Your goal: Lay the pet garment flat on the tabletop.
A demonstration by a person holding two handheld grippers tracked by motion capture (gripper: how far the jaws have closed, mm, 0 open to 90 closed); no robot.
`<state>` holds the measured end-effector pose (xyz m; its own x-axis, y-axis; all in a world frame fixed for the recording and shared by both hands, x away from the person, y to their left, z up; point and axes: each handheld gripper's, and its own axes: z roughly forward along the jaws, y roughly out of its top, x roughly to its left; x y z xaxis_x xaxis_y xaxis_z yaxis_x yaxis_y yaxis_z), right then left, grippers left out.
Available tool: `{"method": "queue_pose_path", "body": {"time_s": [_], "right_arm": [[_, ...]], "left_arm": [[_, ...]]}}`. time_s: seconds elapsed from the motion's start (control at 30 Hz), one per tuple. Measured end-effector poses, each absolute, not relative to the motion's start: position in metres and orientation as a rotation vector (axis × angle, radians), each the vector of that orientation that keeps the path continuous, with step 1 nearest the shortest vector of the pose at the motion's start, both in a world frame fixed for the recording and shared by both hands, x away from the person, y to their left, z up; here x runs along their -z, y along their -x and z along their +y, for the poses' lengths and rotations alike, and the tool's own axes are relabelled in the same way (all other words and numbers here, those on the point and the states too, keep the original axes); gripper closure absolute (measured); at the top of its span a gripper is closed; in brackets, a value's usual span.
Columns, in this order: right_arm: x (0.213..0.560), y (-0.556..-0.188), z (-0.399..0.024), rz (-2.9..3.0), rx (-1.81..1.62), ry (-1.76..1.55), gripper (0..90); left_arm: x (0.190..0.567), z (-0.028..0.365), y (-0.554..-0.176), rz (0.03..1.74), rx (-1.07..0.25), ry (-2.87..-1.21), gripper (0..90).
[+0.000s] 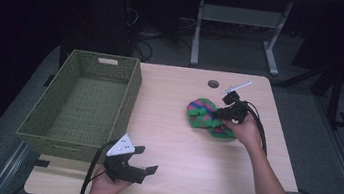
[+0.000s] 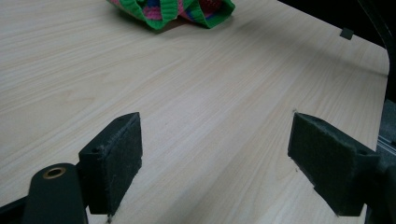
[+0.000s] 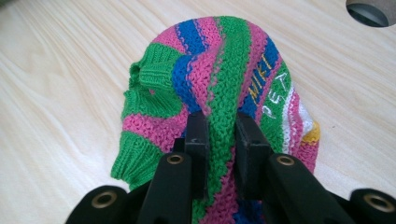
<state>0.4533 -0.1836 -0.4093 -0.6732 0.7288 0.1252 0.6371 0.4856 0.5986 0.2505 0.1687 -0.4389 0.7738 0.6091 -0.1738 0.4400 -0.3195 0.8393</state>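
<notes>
While the right hand-held gripper (image 3: 219, 140) is pinched tight on the striped knit garment (image 3: 219, 79), it's barely off the tabletop (image 1: 178, 148), so the trip to the green basket (image 1: 55, 127) is probably all left, and the left hand-held gripper (image 2: 215, 158) sits wide open, empty.

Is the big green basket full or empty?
Empty. The high view looks straight into the green woven basket, showing bare woven floor and walls; the striped knitted garment lies outside on the wooden table.

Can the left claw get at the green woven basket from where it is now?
Probably yes: the left claw hangs open just beside the basket, at its near right corner, with nothing between them.
</notes>
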Motion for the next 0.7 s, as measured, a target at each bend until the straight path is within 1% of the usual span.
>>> {"method": "queue_pose_path", "body": {"time_s": [0.7], "right_arm": [[0.378,-0.438,-0.207,2.546,-1.117,-1.201,77.3]], "left_arm": [[0.439,0.17,-0.251,0.8,-0.217,-1.962,17.4]]}}
